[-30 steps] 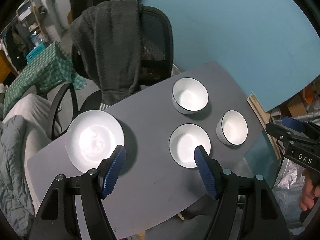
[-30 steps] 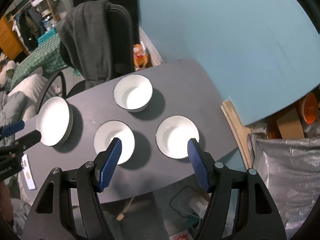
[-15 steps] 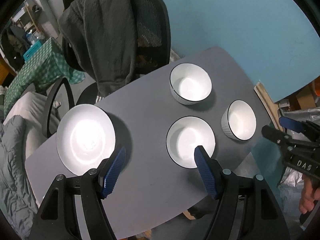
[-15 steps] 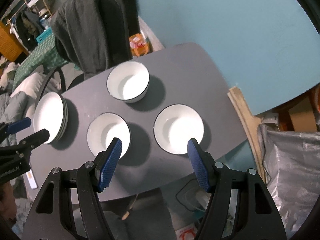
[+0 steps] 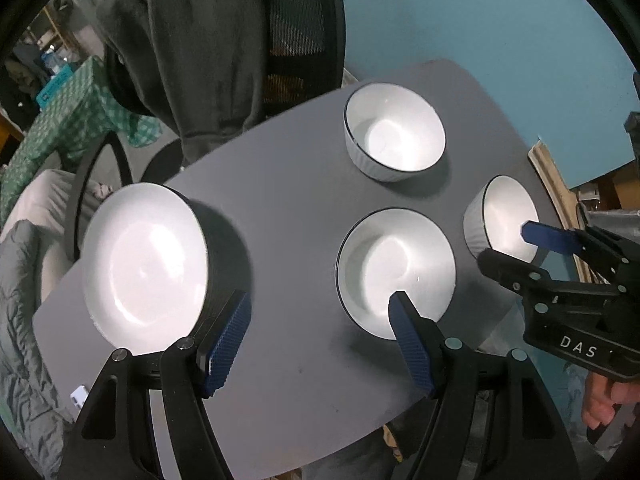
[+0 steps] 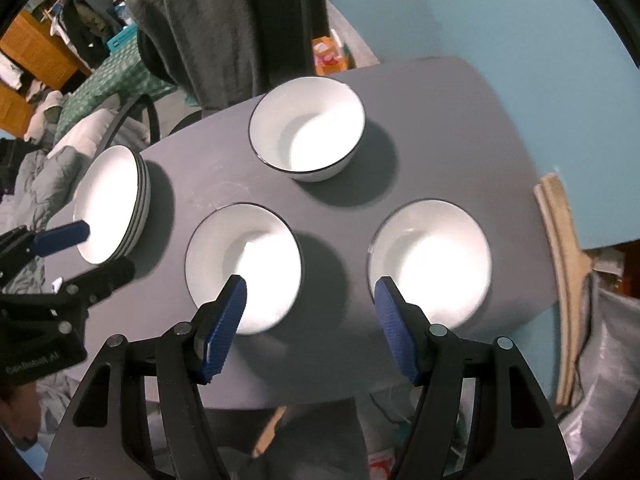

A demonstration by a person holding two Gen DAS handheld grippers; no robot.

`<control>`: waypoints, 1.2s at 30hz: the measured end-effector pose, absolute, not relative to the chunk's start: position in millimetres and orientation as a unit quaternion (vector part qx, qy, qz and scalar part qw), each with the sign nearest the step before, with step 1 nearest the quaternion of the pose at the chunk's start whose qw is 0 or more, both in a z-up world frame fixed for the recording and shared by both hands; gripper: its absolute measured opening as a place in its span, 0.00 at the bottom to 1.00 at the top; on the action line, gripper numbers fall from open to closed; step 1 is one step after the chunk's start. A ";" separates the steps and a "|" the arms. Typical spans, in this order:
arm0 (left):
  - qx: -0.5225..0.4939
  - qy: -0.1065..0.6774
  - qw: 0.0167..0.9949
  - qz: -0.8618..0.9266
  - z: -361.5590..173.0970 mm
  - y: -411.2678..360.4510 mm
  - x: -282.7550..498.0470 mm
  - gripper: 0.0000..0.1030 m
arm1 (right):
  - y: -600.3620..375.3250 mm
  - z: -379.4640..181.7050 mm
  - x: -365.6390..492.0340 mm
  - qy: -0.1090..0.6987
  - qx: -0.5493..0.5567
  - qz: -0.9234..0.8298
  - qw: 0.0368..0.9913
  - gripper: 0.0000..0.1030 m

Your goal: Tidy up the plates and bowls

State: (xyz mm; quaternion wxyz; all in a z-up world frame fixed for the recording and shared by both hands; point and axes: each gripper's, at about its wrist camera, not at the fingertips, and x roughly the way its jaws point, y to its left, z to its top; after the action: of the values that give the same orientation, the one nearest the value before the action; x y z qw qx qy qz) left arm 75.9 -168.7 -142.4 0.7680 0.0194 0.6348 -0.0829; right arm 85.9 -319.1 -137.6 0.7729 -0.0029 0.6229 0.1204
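Both grippers have come down toward the table point(image 5: 280, 216) since a second ago, so the dishes fill more of each view, and the right gripper point(image 5: 516, 248) now reaches well into the left wrist view, its blue finger over the right-hand bowl point(image 6: 430, 264). Nothing on the table itself has shifted.

The left gripper point(image 5: 320, 336) hangs with jaws wide and empty between the stack of plates point(image 5: 144, 256) and the middle bowl point(image 5: 396, 268). The right gripper has jaws moderately wide, also empty, above the gap between the middle bowl and the right-hand one. A third bowl point(image 5: 394, 132) sits farther back, near the chair point(image 5: 304, 32) with the dark hoodie point(image 5: 184, 40) draped over it. All three bowls stand apart from one another and from the plates.

The bowls look like glazed ceramic: stiff, fairly heavy, slick and breakable. The rim is probably the only place to hold, one finger inside the wall and one outside, set squarely so the glaze does not slide. Nesting them should be gentle, since ceramic chips on ceramic.
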 end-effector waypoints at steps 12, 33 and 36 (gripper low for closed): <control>0.036 0.652 0.748 -0.120 -187.2 -169.5 80.4 0.70 | -303.9 -173.9 98.5 0.637 -0.001 0.136 0.759 0.65; 0.006 0.684 0.716 -0.142 -226.8 -163.5 98.9 0.56 | -309.5 -203.7 97.6 0.684 -0.003 0.070 0.726 0.27; 0.010 0.686 0.714 -0.141 -227.5 -162.9 99.8 0.50 | -322.6 -201.5 94.9 0.687 0.031 0.059 0.724 0.15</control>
State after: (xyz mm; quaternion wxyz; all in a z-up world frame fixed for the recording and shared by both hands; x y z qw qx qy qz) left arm 99.8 -162.9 -227.5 0.7141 0.0100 0.6857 -0.1406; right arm 94.9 -322.6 -201.5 0.7235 0.0315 0.6871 0.0586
